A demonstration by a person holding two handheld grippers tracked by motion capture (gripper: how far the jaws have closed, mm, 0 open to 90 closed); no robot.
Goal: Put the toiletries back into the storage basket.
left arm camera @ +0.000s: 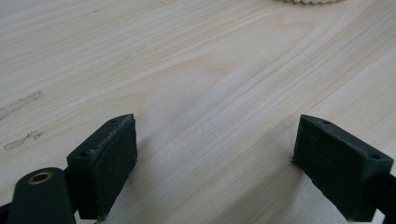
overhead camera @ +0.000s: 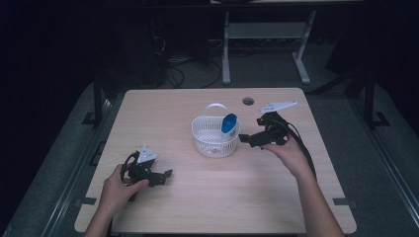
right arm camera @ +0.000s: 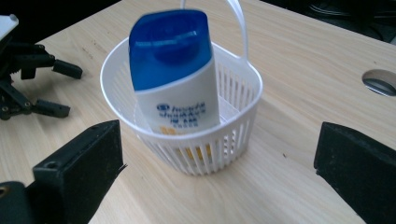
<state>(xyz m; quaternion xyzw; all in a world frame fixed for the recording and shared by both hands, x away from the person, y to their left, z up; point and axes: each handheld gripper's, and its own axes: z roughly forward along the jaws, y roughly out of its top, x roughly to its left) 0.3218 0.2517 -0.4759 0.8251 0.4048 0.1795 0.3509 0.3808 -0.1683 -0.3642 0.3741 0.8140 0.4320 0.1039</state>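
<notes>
Spreading across most of the scene is the pale wood-grain tabletop [overhead camera: 217,197], rectangular with rounded corners and a small round cable hole [overhead camera: 248,101] near its far edge. Behind it, on the dark floor, stand the white legs of another desk frame [overhead camera: 267,44] among tangled cables.

Near the middle of the tabletop, a little toward the far side, sits the white slatted plastic basket [overhead camera: 215,140] with its thin hoop handle standing up at the back. Inside it, leaning against the right-hand wall, is the white shampoo bottle with a blue cap [overhead camera: 229,123], cap uppermost and poking above the rim. From the right gripper view the bottle [right arm camera: 175,74] stands tilted in the basket [right arm camera: 205,154], blue lettering on its front, too blurred to read.

The person's right hand [overhead camera: 289,150] holds the right tongs [overhead camera: 245,139] just beside the basket's right wall, pointing at it. Its jaws stand wide apart with nothing between them, and the basket sits ahead of the gap, apart from both pads.

The left hand [overhead camera: 118,190] rests the left tongs [overhead camera: 166,176] low at the near left of the tabletop, well apart from the basket. In the left gripper view, the left tongs' jaws are spread wide over bare wood, gripping nothing, with the basket's rim [left arm camera: 308,1] just at the top edge.
</notes>
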